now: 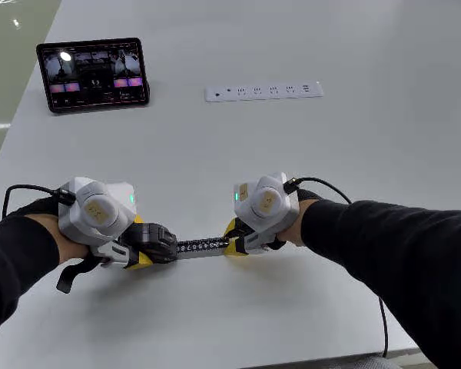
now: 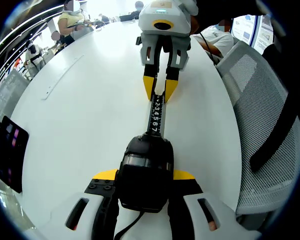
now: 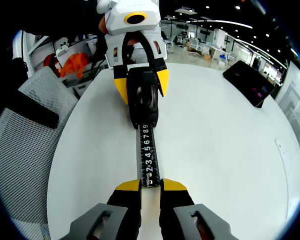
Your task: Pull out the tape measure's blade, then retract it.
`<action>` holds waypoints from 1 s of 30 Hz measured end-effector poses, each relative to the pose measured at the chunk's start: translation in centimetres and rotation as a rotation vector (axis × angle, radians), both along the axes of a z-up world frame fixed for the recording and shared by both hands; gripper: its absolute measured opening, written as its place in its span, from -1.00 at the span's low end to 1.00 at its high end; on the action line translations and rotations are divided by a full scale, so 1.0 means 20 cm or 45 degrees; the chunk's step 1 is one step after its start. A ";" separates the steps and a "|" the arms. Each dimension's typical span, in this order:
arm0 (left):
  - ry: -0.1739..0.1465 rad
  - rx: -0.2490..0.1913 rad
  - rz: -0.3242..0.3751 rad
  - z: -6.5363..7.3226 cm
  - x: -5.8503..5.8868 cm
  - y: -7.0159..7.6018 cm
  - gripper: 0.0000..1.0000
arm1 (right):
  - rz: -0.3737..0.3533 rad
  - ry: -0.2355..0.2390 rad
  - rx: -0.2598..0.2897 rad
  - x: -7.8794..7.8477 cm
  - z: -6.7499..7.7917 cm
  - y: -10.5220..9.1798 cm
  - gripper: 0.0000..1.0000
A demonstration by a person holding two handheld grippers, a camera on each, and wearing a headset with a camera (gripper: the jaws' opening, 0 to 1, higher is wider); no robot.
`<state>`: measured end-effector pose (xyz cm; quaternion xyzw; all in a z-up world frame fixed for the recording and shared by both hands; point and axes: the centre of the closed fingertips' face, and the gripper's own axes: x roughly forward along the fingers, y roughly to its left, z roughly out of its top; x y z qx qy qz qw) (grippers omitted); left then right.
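1. The left gripper (image 2: 145, 176) is clamped around the black plastic tape measure case (image 1: 155, 241), near the front of the white table (image 1: 307, 146).
2. The right gripper (image 3: 150, 186) pinches the tip of the black, white-numbered blade (image 3: 147, 150), which is only slightly extended.
3. The best approach is probably a straight, level pull with the case held steady.

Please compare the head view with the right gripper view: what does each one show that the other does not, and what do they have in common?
The head view adds the person's black sleeves and a cable leading from the right gripper. The right gripper view adds a mesh chair beside the table, and readable numerals on the blade. Shared: the left gripper clamped on the tape measure's black case, the right gripper pinching the blade's end, and the tablet.
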<state>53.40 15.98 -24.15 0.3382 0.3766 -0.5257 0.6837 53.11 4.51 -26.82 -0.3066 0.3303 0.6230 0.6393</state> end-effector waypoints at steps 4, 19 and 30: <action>0.000 0.001 -0.001 0.00 0.00 0.00 -0.36 | 0.001 0.000 -0.001 0.00 0.00 -0.01 -0.82; -0.003 0.003 -0.003 0.00 0.00 0.00 -0.36 | -0.002 0.016 -0.017 -0.01 0.00 -0.06 -0.82; -0.004 0.004 -0.006 0.00 0.00 0.00 -0.36 | -0.001 0.019 -0.027 -0.01 -0.01 -0.09 -0.82</action>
